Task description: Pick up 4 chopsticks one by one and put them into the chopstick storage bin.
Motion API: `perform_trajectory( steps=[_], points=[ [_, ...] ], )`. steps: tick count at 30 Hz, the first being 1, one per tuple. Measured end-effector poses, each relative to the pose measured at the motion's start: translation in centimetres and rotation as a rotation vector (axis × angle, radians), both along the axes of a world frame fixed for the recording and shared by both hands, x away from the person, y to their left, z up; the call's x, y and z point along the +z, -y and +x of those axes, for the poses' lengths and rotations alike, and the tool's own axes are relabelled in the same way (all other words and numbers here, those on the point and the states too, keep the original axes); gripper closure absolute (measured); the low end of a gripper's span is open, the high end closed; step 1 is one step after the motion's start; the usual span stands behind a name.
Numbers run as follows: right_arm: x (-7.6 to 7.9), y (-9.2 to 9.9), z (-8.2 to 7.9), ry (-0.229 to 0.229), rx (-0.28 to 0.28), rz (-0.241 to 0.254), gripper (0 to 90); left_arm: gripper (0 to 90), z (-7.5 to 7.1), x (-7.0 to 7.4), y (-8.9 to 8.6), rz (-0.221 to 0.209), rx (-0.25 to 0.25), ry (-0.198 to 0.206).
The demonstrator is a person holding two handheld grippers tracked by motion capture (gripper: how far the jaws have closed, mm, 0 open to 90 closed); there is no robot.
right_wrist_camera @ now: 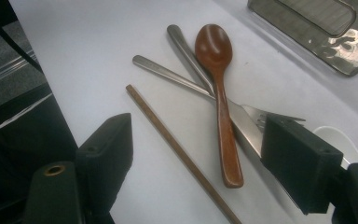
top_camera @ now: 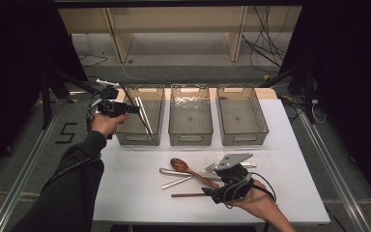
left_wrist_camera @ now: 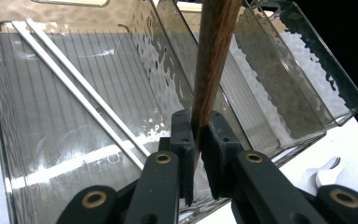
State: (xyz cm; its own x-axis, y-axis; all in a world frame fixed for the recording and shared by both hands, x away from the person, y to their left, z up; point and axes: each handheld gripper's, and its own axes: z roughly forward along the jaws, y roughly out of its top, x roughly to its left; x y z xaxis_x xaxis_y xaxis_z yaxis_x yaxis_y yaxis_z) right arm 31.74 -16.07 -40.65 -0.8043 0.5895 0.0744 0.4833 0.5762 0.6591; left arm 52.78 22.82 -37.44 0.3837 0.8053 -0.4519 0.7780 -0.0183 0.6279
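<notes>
The left tool (left_wrist_camera: pixel 196 140) is closed tight on a brown wooden chopstick (left_wrist_camera: pixel 214 60), which stands up steeply from its jaws. It hangs over the left bin (top_camera: pixel 140 140), the first of three clear bins in a row at the far side of the bench (top_camera: pixel 125 193). Two pale chopsticks (left_wrist_camera: pixel 81 91) already lie slanted on the floor of this bin.

To do this step well, I think the hand should first tip the brown chopstick until it lies along the length of the left bin, next to the pale pair. Then it should go low inside the walls before the jaws open, so the stick does not bounce or lean on the rim.

The right tool (right_wrist_camera: pixel 196 154) is wide open and holds nothing. It waits, in front of the left bin, above a second brown chopstick (right_wrist_camera: pixel 182 156), a wooden spoon (right_wrist_camera: pixel 221 112) and a fork (right_wrist_camera: pixel 242 119), which probably come next
</notes>
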Motion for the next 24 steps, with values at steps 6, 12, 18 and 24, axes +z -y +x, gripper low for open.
perform_trajectory(
  steps=[6, 12, 18, 24],
  points=[
    [-0.03, 0.01, 0.00, 0.001, 0.002, -0.002, 26.2, 81.8, 0.35, -0.15, 0.26, 0.011, 0.003, -0.016],
    [0.01, 0.02, -0.03, 0.000, 0.002, -0.002, 26.2, 81.6, 0.66, -0.51, 0.50, 0.021, 0.005, -0.032],
    [-0.02, 0.01, 0.00, 0.001, 0.003, -0.002, 26.2, 77.2, 0.67, -0.54, 0.65, 0.033, 0.005, -0.032],
    [0.00, -0.02, -0.02, -0.001, 0.002, -0.002, 26.2, 64.5, 0.84, -0.53, 0.70, 0.051, 0.042, -0.024]
  ],
)
